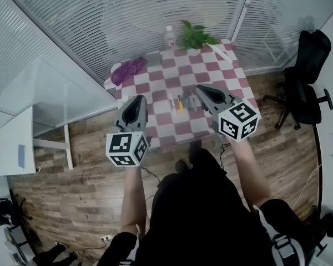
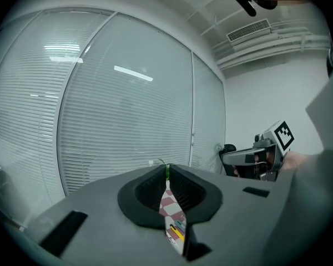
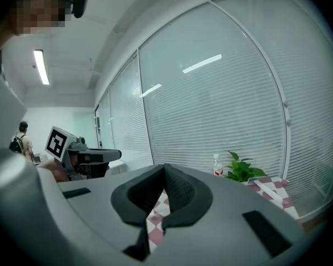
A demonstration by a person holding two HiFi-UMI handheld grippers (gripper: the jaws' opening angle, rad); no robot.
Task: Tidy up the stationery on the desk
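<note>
You hold the left gripper (image 1: 136,100) and right gripper (image 1: 201,88) level above the counter (image 1: 177,71), jaws clenched on nothing. The stationery (image 1: 180,102) lies side by side mid-counter, either already lined up or awaiting sorting.

You stand at the red-and-white checked table (image 1: 180,73), L gripper (image 1: 136,100) & R gripper (image 1: 203,90) held out over its near edge, w/ a row of pens (image 1: 180,102) lying between them. Far side: purple item (image 1: 127,70), bottle (image 1: 169,36), potted plant (image 1: 195,36). Black office chair (image 1: 302,87) at right.
</note>
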